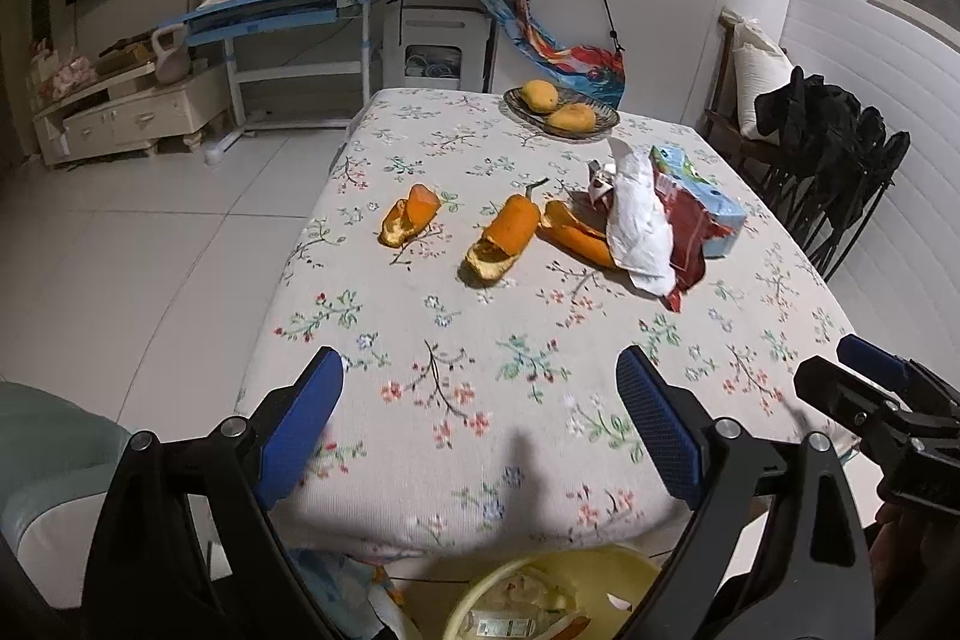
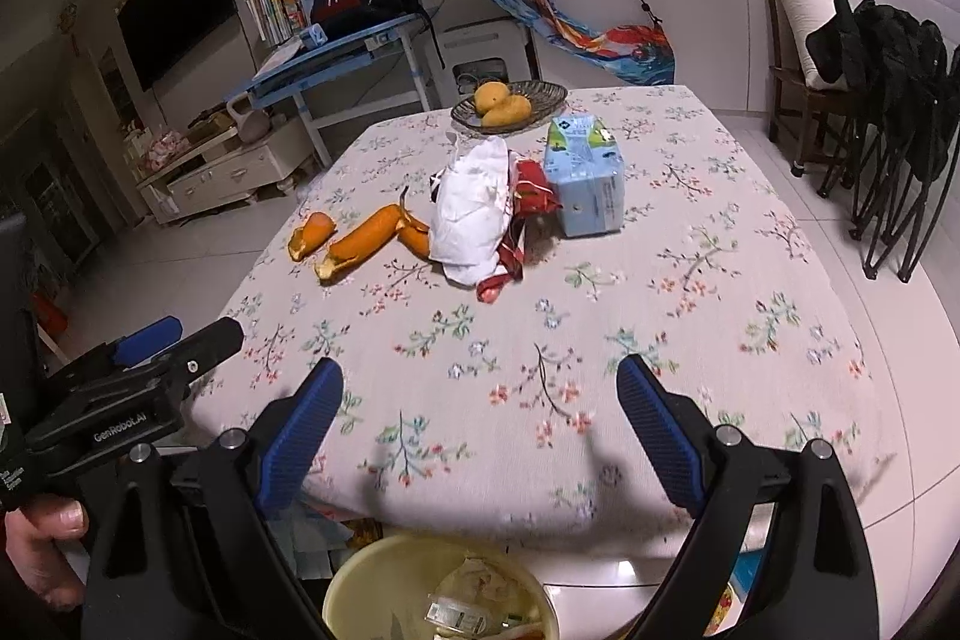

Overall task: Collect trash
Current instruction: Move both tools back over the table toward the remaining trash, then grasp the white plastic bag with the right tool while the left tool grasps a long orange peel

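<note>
Over the table's near edge I've got both grippers spread wide, empty; I'd pinch the nearest peel by its curled rim, then drop it into what's probably the bin below.

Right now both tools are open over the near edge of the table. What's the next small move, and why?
Probably ease the left tool forward toward the nearest mango peel. Both tools are open and empty, the right tool included. The peels, the white paper and the red wrapper lie mid-table, and the yellow bin sits below the near edge.
</note>
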`<state>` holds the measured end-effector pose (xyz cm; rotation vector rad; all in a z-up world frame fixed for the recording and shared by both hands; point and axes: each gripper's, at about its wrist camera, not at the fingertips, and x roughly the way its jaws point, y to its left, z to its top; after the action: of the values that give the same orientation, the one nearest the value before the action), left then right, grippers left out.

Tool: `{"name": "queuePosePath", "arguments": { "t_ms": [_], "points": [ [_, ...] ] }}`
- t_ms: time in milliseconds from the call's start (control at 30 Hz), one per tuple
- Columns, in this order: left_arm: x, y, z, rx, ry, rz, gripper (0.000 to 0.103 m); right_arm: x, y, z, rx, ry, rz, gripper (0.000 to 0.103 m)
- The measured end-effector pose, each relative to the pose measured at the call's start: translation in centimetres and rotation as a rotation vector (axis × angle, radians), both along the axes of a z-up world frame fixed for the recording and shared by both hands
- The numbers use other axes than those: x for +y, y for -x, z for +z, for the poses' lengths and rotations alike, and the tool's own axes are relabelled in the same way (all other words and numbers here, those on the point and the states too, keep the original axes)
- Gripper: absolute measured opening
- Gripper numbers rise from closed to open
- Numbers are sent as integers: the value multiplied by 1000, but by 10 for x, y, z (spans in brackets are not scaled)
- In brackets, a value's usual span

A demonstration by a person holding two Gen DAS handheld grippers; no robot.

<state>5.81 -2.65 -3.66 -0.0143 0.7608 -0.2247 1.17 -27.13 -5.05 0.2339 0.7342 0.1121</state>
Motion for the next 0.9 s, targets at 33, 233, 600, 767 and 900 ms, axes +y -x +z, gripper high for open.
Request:
{"name": "queuePosePath", "arguments": {
  "t_ms": [33, 233, 600, 767, 900],
  "points": [
    [0, -3, 0, 1, 0, 1, 89, 1, -2, 0, 0, -1, 3, 89],
    [2, -16, 3, -11, -10, 29, 89, 16, -16, 8, -47, -10, 78, 89],
    [38, -21, 2, 2, 79, 172, 89, 48, -81, 13, -64, 44, 163, 79],
    [30, -22, 1, 2, 50, 138, 89, 50, -107, 1, -18, 85, 136, 74],
    [26, -29, -1, 14, 52, 123, 90, 41, -125, -18, 40, 106, 104, 59]
  ]
}}
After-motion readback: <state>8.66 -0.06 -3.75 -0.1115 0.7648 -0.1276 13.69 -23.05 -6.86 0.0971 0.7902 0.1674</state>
